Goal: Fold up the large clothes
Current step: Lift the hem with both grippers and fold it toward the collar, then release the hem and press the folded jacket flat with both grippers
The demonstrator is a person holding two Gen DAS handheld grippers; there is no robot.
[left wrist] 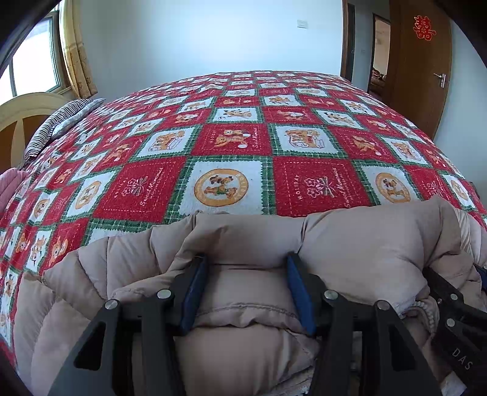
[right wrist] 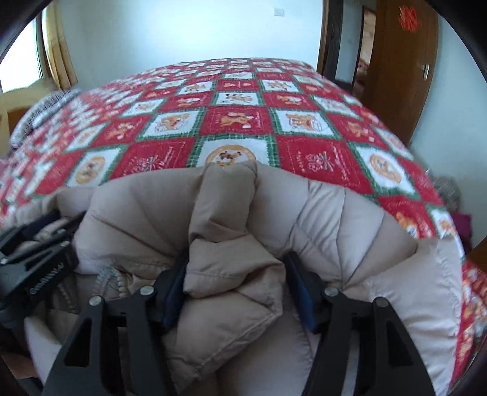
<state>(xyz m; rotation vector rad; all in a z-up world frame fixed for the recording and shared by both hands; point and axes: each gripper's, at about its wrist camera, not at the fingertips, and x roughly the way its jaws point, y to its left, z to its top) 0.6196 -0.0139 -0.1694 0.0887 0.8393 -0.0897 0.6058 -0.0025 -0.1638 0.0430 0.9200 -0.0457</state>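
Across the whole bed, a red, white and green checked blanket [left wrist: 237,146] printed with cartoon bears and holiday squares; at its far left, a striped pillow [left wrist: 57,121] against a cream headboard [left wrist: 27,109]. Behind that, a window [left wrist: 33,61] with a yellow patterned curtain [left wrist: 76,51]. On the right, an open wooden door [left wrist: 420,67] bearing a red paper ornament [left wrist: 423,27] and a metal handle [left wrist: 441,79], beside a pale wall with a switch plate [left wrist: 302,23].

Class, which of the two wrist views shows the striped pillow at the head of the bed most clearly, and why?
The left wrist view. There the striped pillow is sharp, its dark and light stripes distinct, lying at the bedspread's left edge by the headboard. In the right wrist view the same pillow is smaller and motion-blurred, its stripes smeared.
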